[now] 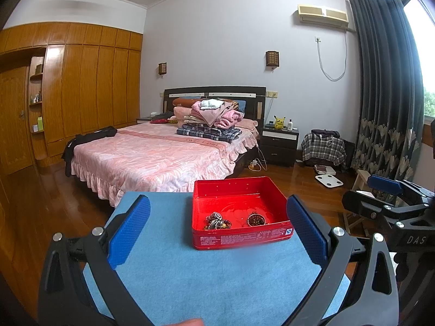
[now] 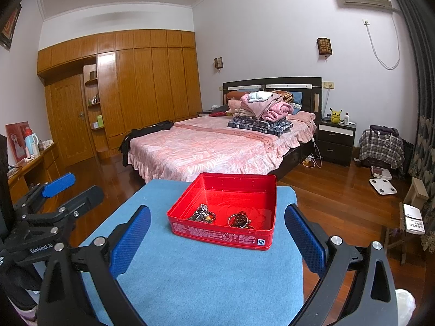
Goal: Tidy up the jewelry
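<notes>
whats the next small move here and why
Probably ease the right claw forward and down toward the coiled bead bracelet in the red tin. Both claws are open and empty, held short of the tin, and two jewelry clumps lie loose inside.

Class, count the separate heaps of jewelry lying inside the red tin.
2. A tangled heap lies front-left in the red tin; a beaded coil lies front-centre. Pieces within each heap may be hidden.
</notes>
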